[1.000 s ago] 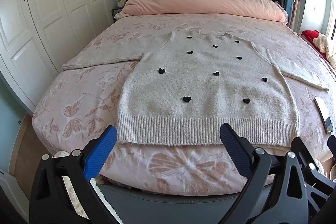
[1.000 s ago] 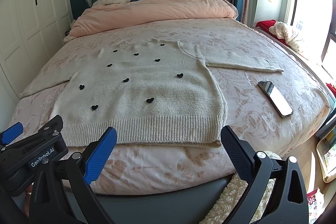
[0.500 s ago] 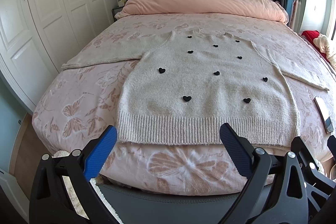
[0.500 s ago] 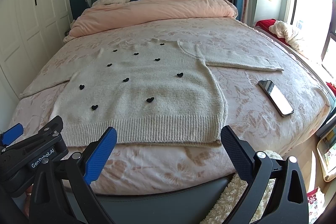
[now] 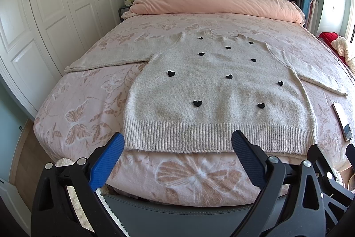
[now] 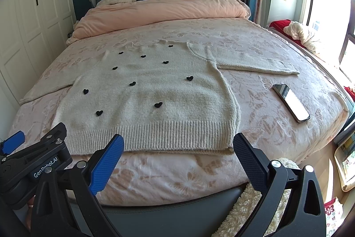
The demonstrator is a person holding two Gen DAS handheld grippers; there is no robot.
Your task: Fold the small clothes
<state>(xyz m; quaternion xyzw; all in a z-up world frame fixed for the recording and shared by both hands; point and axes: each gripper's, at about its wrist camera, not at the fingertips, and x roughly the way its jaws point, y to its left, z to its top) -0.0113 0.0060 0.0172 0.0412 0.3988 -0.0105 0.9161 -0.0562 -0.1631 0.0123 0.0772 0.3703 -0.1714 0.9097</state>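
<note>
Through the left wrist view nothing has shifted since a moment ago, so folding has not begun, your left gripper (image 5: 177,148) holding its fingers wide before the cream heart-dotted sweater (image 5: 217,90) lying flat, sleeves spread, on the bed (image 5: 77,108), while the right wrist view shows your right gripper (image 6: 178,149) equally wide at the hem, a phone (image 6: 290,102) beside.

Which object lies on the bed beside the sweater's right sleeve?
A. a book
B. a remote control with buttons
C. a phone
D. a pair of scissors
C: a flat dark phone with a glossy screen lies on the bedspread, apart from the sweater and nearer the foot of the bed than its right sleeve.
</note>
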